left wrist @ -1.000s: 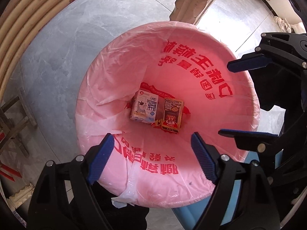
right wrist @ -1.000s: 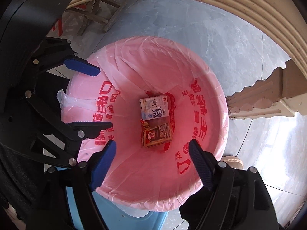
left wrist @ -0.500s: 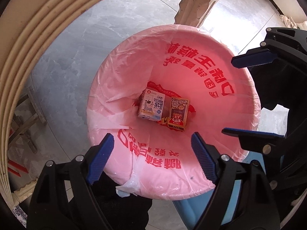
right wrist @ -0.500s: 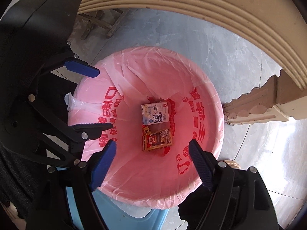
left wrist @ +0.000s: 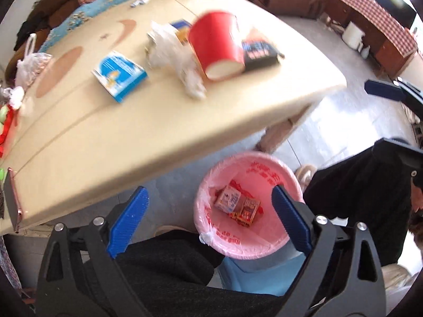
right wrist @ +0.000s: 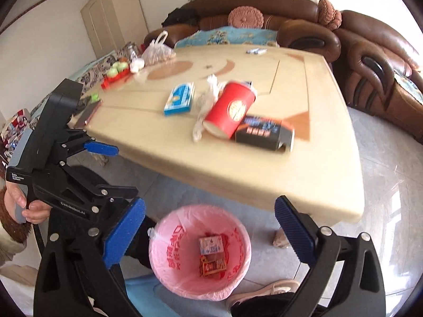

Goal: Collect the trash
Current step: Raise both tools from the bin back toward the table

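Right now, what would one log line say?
left gripper open, empty | right gripper open, empty | bin: two cartons | table: cup, boxes

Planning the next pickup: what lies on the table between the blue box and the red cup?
A crumpled clear plastic wrapper lies between the blue box and the tipped red cup, right against the cup; the right wrist view shows it.

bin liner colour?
Pink with red print: bin liner, clearest in the right wrist view.
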Demonstrator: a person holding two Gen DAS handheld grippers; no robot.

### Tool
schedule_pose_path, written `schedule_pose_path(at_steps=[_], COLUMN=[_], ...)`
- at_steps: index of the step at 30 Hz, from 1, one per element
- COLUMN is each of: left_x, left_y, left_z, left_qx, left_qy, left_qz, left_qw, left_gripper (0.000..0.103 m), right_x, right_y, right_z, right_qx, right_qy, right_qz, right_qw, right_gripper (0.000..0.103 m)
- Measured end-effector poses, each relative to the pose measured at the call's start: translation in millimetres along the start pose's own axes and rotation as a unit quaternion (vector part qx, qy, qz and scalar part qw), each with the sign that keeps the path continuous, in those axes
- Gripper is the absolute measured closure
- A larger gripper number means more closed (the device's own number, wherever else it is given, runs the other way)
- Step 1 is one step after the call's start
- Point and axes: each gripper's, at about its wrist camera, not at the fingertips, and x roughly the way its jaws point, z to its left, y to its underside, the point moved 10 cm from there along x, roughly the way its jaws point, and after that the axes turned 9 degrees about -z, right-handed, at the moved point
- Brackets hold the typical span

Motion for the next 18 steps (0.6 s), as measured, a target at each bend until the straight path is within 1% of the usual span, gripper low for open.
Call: schedule_pose_path(at_steps=[2, 4, 5, 7, 10, 13, 16, 18], left_x=[-26.1, -44.3, -50.7, -60.9, -63.5, -58.9, -49.7, -40.8], left_y=[-32.0, -61.5, -73.1, -95.3, -122.6, -140.4, -146.7, -148.3], left_z=[15.5, 32.1, 37.6, 47.8, 64.4, 79.5, 90.7, 97.6], left_qx=[-0.02, -0.033, -0.041, -0.066, -0.11, -0.155, -0.18, -0.187], left_qy=[-0.018, -0.047, -0.05, -0.044, -0.048, -0.044, -0.042, -0.05], left_qz=[-0.037, -0.066, -0.074, -0.086, -0.081, -0.069, -0.057, -0.047], left_qw=[0.999, 0.9962, 0.9951, 0.9931, 0.9895, 0.9845, 0.9812, 0.98], left_gripper=[0.008, 0.006, 0.006, 0.006, 0.006, 0.006, 0.006, 0.006], right_x=[-14.4, -24.2, -27.3, -30.9, -26.6, -22.7, -22.2, -20.3], right_y=[-29.0, -54.6, -65.5, -86.6, -111.1, -123.9, -139.5, -146.1], right_z=[-3.7, -6.2, -7.5, -7.6, -13.5, -23.2, -29.9, -30.6], right_qx=[0.002, 0.004, 0.008, 0.024, 0.052, 0.066, 0.072, 0.071], right_qy=[0.001, 0.0, -0.001, -0.01, -0.021, -0.016, -0.01, -0.01], right_qz=[-0.025, -0.045, -0.052, -0.06, -0.065, -0.07, -0.076, -0.078], right_qw=[1.0, 0.999, 0.999, 0.998, 0.996, 0.995, 0.994, 0.994], right_gripper=[0.007, 0.007, 0.007, 0.007, 0.007, 0.007, 0.007, 0.007])
